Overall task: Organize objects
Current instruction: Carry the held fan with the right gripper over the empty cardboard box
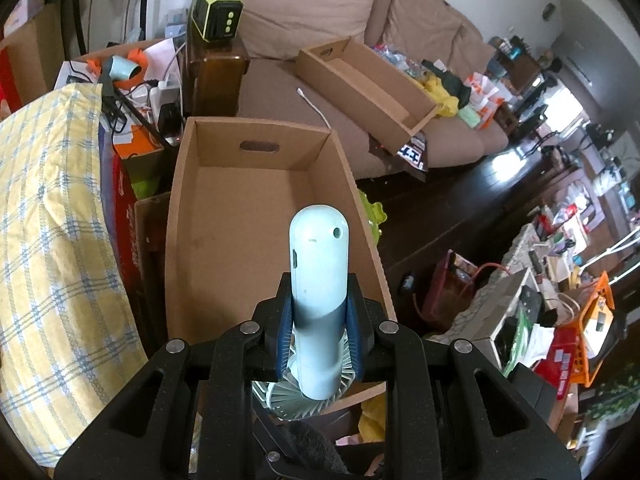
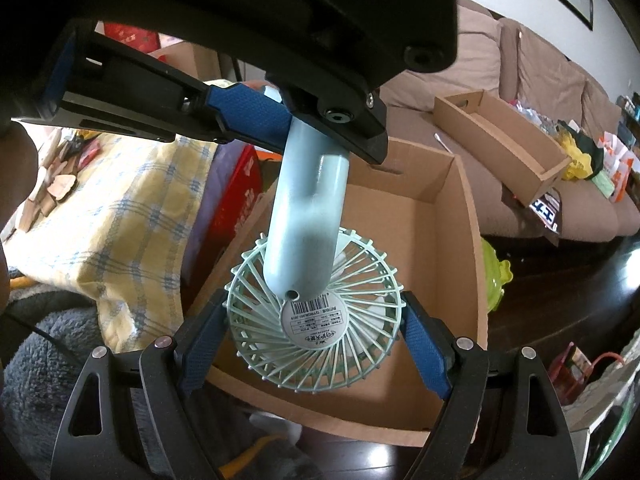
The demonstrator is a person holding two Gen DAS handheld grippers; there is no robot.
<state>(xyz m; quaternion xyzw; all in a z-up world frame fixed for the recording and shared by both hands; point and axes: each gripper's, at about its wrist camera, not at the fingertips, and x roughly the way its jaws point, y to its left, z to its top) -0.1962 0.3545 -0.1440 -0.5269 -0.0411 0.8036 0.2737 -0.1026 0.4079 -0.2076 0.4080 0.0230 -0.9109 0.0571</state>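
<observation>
A pale blue-green handheld fan [image 1: 318,272] hangs over an open cardboard box [image 1: 256,184]. My left gripper [image 1: 319,292] is shut on its handle, blue pads pressed on both sides, and the handle's end points up toward the camera. In the right wrist view the round grille head [image 2: 316,320] faces me with a barcode label at its hub. My right gripper [image 2: 314,300] stands wide with a pad against each side of the grille rim. My left gripper [image 2: 308,132] clamps the handle from above. The box [image 2: 460,240] lies beneath, nothing in the visible part of it.
A shallower cardboard tray [image 1: 360,80] sits on the brown sofa [image 1: 304,8]. A yellow checked cloth [image 1: 52,220] lies left of the box, and a red carton [image 2: 236,200] stands between them. Cluttered bags and crates [image 1: 560,320] fill the right side beyond the dark floor [image 1: 460,208].
</observation>
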